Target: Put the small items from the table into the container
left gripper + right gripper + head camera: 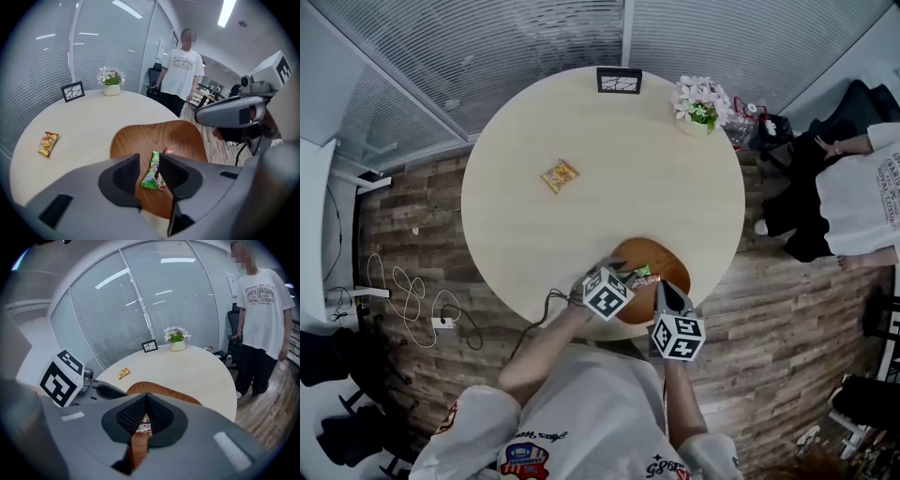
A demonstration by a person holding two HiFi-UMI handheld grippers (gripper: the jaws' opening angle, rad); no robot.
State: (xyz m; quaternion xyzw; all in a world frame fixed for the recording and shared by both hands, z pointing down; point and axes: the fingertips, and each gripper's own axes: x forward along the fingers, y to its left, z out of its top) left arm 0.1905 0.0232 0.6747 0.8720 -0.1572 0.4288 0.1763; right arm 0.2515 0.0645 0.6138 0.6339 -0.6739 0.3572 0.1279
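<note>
Now, on the left gripper the fingers stand spread, a green snack packet loose between them, inside the oval brown wooden container. The right gripper has its fingers pressed together, empty. A yellow snack packet lies well beyond.

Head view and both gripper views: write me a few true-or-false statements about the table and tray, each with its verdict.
1. A yellow packet lies on the table, outside the wooden tray. True.
2. The wooden tray is empty. False: a green packet and a red packet are in it.
3. The flower pot stands at the table's middle. False: it stands at the far edge.
4. The right hand-held gripper has its jaws together. True.
</note>
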